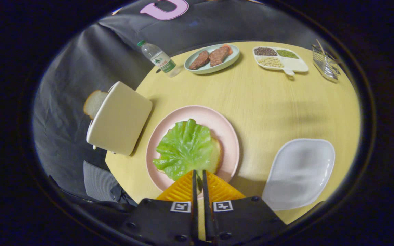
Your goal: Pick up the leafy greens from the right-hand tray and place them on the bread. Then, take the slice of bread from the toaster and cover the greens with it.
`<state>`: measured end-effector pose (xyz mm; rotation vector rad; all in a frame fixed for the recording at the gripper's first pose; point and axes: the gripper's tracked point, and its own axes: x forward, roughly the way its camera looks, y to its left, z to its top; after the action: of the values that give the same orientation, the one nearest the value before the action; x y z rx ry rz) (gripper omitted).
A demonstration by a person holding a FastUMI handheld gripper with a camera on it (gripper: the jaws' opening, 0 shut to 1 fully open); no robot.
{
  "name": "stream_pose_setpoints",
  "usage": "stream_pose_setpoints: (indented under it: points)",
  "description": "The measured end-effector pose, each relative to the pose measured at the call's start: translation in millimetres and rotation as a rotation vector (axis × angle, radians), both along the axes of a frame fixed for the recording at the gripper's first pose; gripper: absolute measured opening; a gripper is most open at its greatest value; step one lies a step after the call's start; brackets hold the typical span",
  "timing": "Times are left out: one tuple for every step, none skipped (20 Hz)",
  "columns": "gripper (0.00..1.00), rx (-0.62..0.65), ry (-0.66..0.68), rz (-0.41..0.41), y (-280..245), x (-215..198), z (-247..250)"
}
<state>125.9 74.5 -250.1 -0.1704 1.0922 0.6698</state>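
Gripper (198, 176) fingers nearly together on the leafy greens (185, 147) (near edge only), pink plate (229, 136) at table (268, 99) front edge, toaster (120, 118) overhanging left.

1. No word, brand or number can be read anywhere on what I see.
2. The water bottle (157, 58) at the far edge of the table (258, 99) wears a white and green label (163, 61); its print is too small to make out.
3. On my claw (198, 171), just behind the fingers, sit two square black-and-white coded markers, the left marker (180, 206) and the right marker (222, 206). They are patterns, not letters.
4. My fingers stand close together with a thin slit between them, tips at the near edge of the leafy greens (185, 147); whether they pinch the leaf I cannot tell.
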Motion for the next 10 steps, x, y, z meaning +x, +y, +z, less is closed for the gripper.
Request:
stream_pose_setpoints:
  points:
    - [0.33, -0.009, -0.015, 0.000, -5.4, 0.1, 4.5]
    - [0.46, -0.005, -0.025, 0.003, -5.8, -0.2, 8.0]
    - [0.64, -0.003, -0.040, -0.004, -6.2, -1.5, 11.4]
    - [0.82, 0.000, -0.056, -0.012, -7.4, -0.9, 16.5]
    - [1.00, 0.009, -0.066, -0.026, -6.6, -0.2, 18.7]
    - [1.00, 0.020, -0.077, -0.043, -5.4, 0.7, 24.6]
    - [1.00, 0.033, -0.085, -0.059, -4.4, 0.9, 29.2]
    - [1.00, 0.046, -0.090, -0.075, -2.8, 0.8, 34.2]
    - [1.00, 0.059, -0.095, -0.092, -2.3, 0.4, 39.0]
    - [1.00, 0.069, -0.099, -0.108, -1.0, 0.5, 43.4]
